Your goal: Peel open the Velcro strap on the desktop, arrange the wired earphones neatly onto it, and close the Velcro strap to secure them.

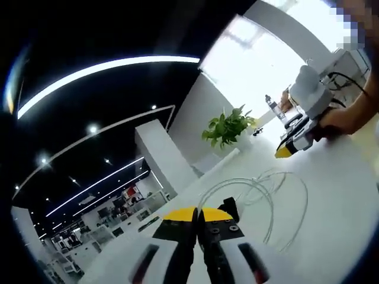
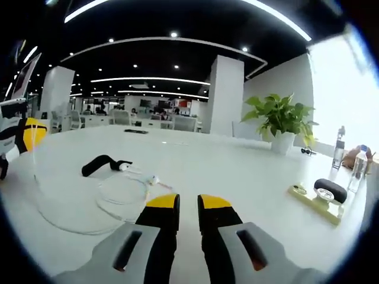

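Note:
A black Velcro strap (image 2: pixel 103 164) lies curled on the white desktop (image 2: pixel 237 171), with the white wired earphones (image 2: pixel 121 192) in loose loops beside it. In the left gripper view the strap (image 1: pixel 230 208) peeks out just past my right jaw tip, and the earphone cable (image 1: pixel 266 198) loops beyond it. My left gripper (image 1: pixel 198 218) is shut, its jaws touching with nothing between them. It also shows at the left edge (image 2: pixel 22 137), apart from the strap. My right gripper (image 2: pixel 189 204) hovers near the cable, open by a narrow gap and holding nothing. A hand holds it (image 1: pixel 291 148) at the far right.
A potted plant (image 2: pixel 278 121) stands at the back of the desk. A black object on a yellow-green pad (image 2: pixel 324 192) lies at the right, with two bottles (image 2: pixel 349 157) behind it. An open office with white pillars lies beyond.

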